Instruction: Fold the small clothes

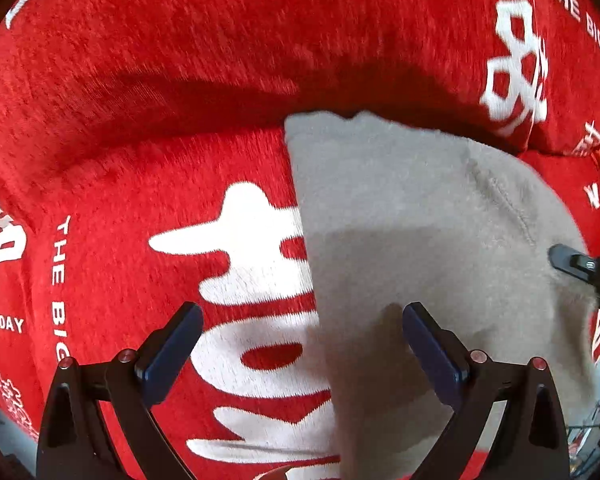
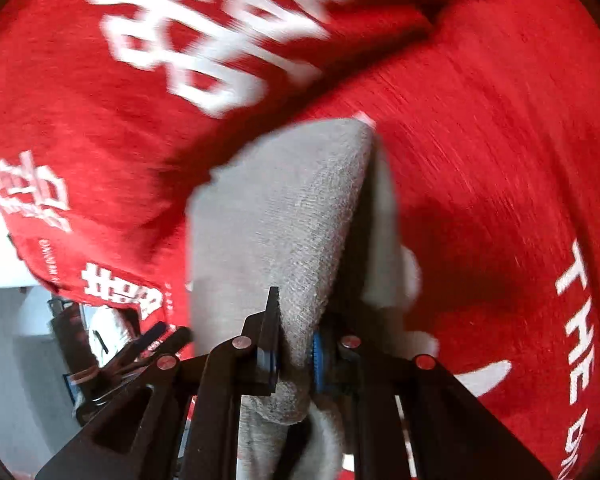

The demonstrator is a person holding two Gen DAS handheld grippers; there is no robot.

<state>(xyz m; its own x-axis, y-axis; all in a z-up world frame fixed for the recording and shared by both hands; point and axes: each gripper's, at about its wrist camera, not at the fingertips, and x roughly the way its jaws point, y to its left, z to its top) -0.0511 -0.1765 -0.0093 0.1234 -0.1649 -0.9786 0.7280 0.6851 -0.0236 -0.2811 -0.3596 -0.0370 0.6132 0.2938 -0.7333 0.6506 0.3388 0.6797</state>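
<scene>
A small grey knitted garment (image 1: 400, 200) lies on a red cloth (image 1: 140, 80) printed with large white characters. In the left wrist view my left gripper (image 1: 302, 312) hangs just above it, open, with its fingers astride the garment's left edge and nothing pinched. At the garment's right edge a dark finger of my right gripper (image 1: 580, 266) shows. In the right wrist view my right gripper (image 2: 298, 320) is shut on a raised fold of the grey garment (image 2: 284, 200), which stretches away from the jaws over the red cloth (image 2: 500, 160).
The red cloth's hem (image 2: 100, 280) ends at the lower left of the right wrist view, with a white surface (image 2: 0, 256) and grey floor (image 2: 24, 360) beyond. My left gripper (image 2: 156, 340) shows there. Folds and shadowed ridges cross the far cloth.
</scene>
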